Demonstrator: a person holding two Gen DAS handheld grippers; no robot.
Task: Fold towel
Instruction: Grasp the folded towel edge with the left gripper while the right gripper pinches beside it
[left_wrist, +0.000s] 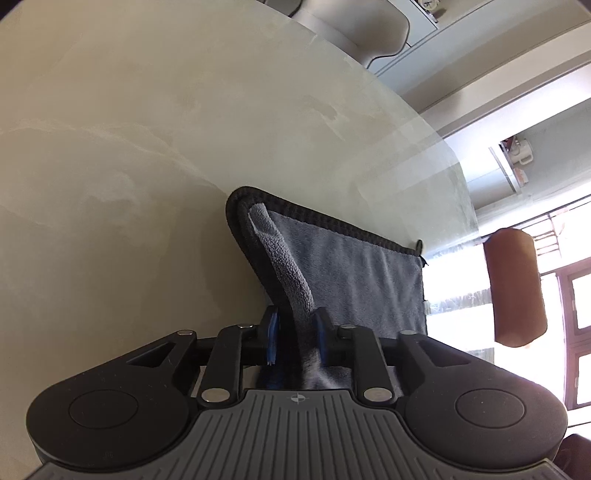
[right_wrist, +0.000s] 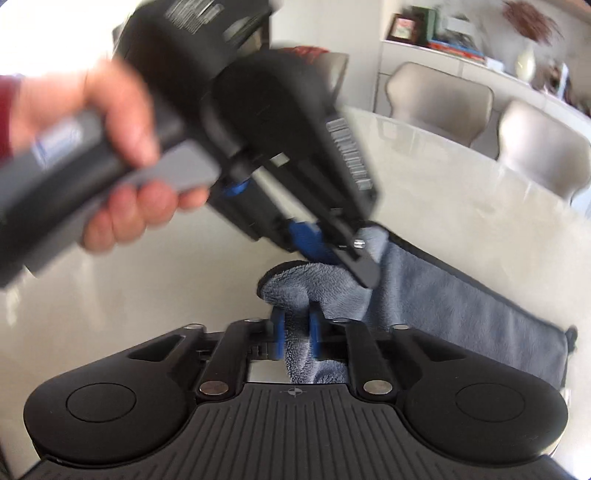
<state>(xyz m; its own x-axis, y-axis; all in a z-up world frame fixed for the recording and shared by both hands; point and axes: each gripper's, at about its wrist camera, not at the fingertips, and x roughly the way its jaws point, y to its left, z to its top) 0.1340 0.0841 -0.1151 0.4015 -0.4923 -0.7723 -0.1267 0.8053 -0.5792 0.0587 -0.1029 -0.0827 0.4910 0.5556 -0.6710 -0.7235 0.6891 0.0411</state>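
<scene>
In the left wrist view, the left gripper is clenched on a raised fold of the towel. The grey cloth passes between the two blue pads and goes back under the gripper body. From the pads the fold climbs forward as a narrow ridge to a rounded corner with a black hem. Behind this ridge the rest of the towel lies on the pale table, and its far hem runs to the right, close to the table edge. Beyond the table stand a grey chair and a brown chair before a bright window.

In the right wrist view, the right gripper is also clenched on the towel: a thick bunch of grey cloth sits between its blue pads. Just beyond, the left gripper comes down from the upper left, held by a hand, and its tip touches the towel. The picture is blurred here. Farther on, the towel stretches to the right over the table. Two grey chairs stand behind the table.
</scene>
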